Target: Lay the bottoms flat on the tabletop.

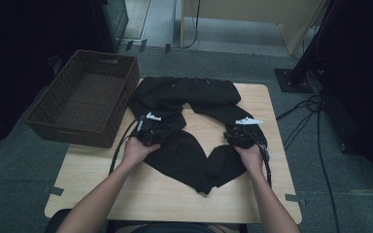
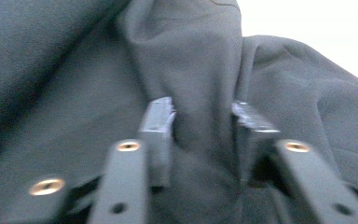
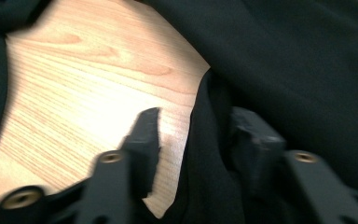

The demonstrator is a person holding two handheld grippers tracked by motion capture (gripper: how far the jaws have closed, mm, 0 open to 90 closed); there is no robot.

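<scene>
Both forearms reached forward over the pale wooden table [image 1: 150, 194]. The left tongs [image 2: 203, 116] stood parted astride a soft ridge of the black trousers [image 1: 189, 155], which lay crumpled mid-table. The right tongs [image 3: 196, 126] gaped over a leg's edge. A woven basket [image 1: 85, 99] sat left.

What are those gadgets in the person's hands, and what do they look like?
Each hand holds a black two-jaw tool: the left gripper and the right gripper. Both carry a white piece on top and trail a black cable. The jaw arms are flat black bars with brass-coloured screws. The forearms are bare, no sleeves.
</scene>
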